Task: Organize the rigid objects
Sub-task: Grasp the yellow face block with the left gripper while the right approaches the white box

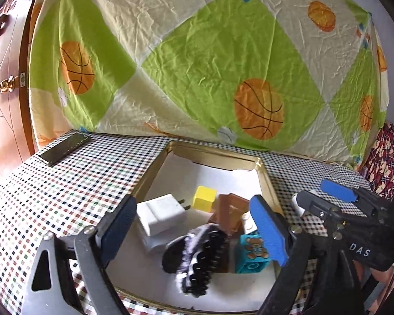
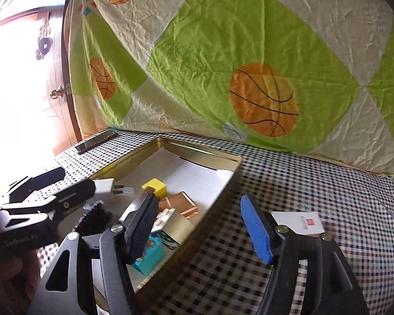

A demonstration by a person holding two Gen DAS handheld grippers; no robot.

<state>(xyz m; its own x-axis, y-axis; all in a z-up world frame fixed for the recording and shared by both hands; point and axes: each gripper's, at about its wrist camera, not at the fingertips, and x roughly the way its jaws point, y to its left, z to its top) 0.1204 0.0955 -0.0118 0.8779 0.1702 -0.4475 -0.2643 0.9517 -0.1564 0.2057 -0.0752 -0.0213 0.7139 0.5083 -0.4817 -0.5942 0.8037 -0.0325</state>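
Most of the sorting looks done: the charger (image 1: pixel 161 216), yellow block (image 1: pixel 204 198), brown piece (image 1: pixel 232 211), teal bear brick (image 1: pixel 253 252) and black comb (image 1: pixel 205 260) already lie in the gold tin (image 1: pixel 149 181) near the worktop's front edge. A white card (image 2: pixel 298 222) (on the checked cloth, right of the tin) seems left. The left gripper (image 1: pixel 194 225) and right gripper (image 2: pixel 199 225) both have fingers spread, holding nothing.

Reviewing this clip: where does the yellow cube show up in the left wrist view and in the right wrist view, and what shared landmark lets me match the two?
Left wrist view: the yellow cube sits mid-frame inside the gold tin, right of the white charger.
Right wrist view: the yellow cube is left of centre, just beyond the right gripper's black finger.
Shared landmark: the phone on the checkered cloth, beyond the tin's left corner.
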